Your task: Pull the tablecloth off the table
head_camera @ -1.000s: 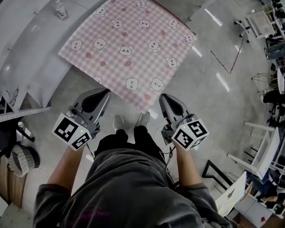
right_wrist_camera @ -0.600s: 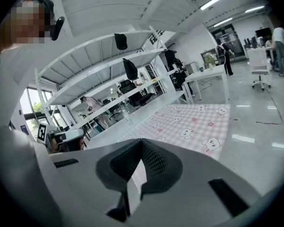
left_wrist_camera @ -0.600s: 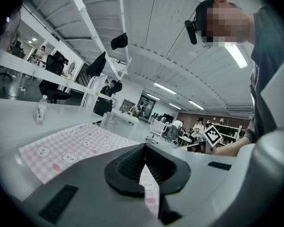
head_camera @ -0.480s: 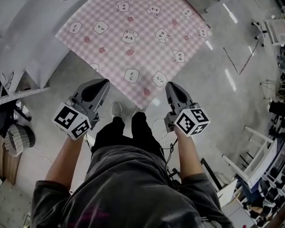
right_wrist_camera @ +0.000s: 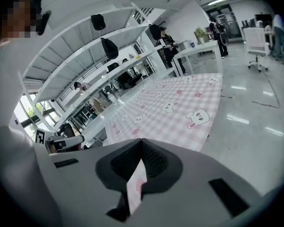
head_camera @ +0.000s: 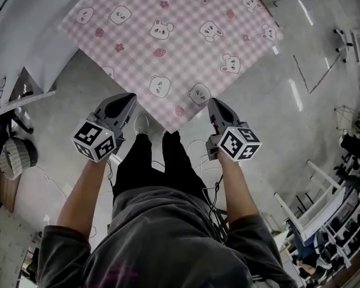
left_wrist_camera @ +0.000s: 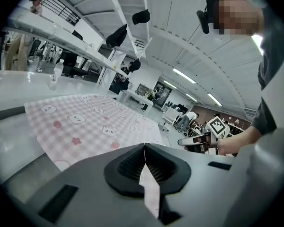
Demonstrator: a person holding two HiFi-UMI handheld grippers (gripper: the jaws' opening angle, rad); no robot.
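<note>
The pink checked tablecloth (head_camera: 180, 35) with bunny prints stretches from the white table (head_camera: 30, 47) at the upper left toward me, its near corner hanging between the grippers. My left gripper (head_camera: 126, 101) is shut on the cloth's near left edge. My right gripper (head_camera: 215, 105) is shut on its near right edge. In the left gripper view a strip of cloth sticks out from the closed left gripper (left_wrist_camera: 144, 148), and the tablecloth (left_wrist_camera: 85, 126) spreads beyond. The right gripper view shows the same at the right gripper (right_wrist_camera: 142, 146), with the tablecloth (right_wrist_camera: 170, 108) ahead.
A water bottle (left_wrist_camera: 54, 75) stands on the table past the cloth's far edge. My legs and shoes (head_camera: 141, 123) are below the cloth's corner. Cables trail on the floor. A stool (head_camera: 18, 155) sits at left; white desks and chairs (head_camera: 348, 41) stand at right.
Both grippers have drawn back toward me with the cloth held. The cloth has slid nearer and covers less of the table; the bottle has left the head view.
</note>
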